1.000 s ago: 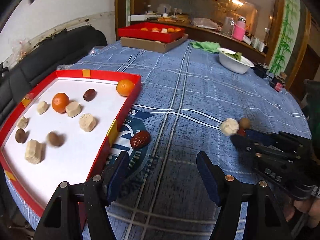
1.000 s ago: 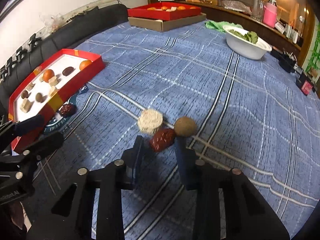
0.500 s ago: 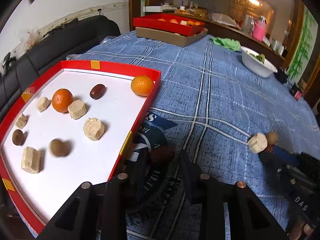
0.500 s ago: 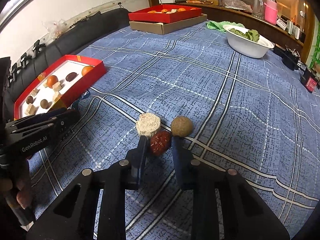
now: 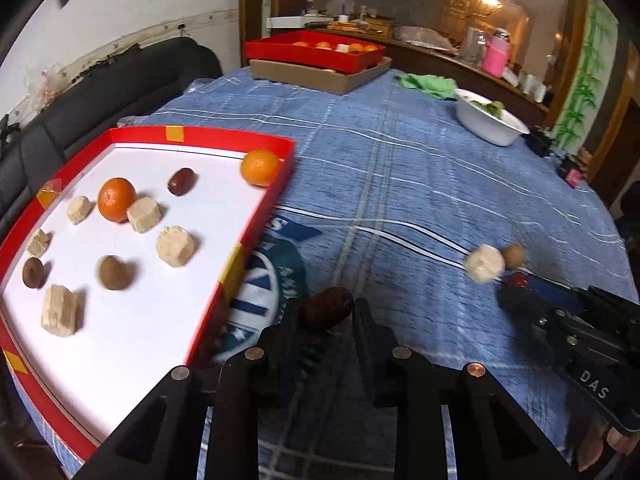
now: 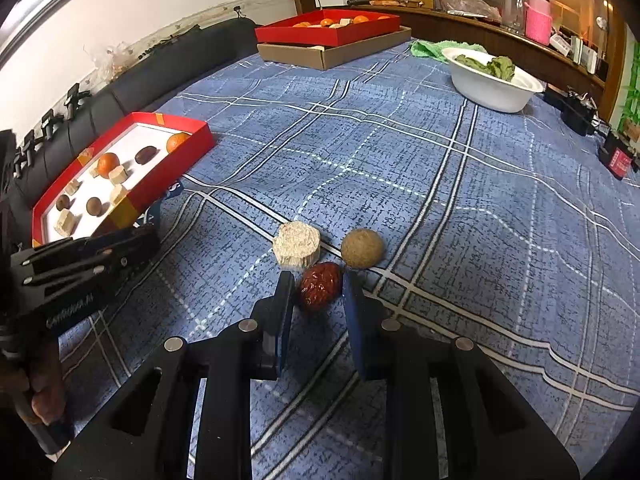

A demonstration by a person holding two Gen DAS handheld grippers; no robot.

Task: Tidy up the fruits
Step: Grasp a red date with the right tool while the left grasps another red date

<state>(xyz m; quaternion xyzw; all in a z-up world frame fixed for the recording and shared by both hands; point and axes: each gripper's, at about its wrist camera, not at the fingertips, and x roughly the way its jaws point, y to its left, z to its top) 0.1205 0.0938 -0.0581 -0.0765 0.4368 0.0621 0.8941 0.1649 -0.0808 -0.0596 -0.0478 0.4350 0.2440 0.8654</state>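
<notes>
My left gripper (image 5: 325, 314) is shut on a dark red date (image 5: 327, 313), just right of the red tray (image 5: 256, 232) with a white floor. The tray holds two oranges (image 5: 116, 199), dates, brown balls and several beige cakes. My right gripper (image 6: 318, 294) is shut on a red date (image 6: 320, 285) on the blue cloth. A beige cake (image 6: 297, 243) and a brown ball (image 6: 362, 248) lie just beyond its fingertips. The right gripper also shows in the left wrist view (image 5: 516, 282), and the tray in the right wrist view (image 6: 176, 168).
A second red tray (image 6: 332, 34) of fruit sits on a cardboard box at the table's far side. A white bowl (image 6: 494, 86) with greens and a green cloth (image 6: 432, 48) stand far right. A black sofa (image 5: 120, 88) runs along the left edge.
My left gripper moved forward to the dark date beside the tray and shut on it. My right gripper closed tighter around the red date.
</notes>
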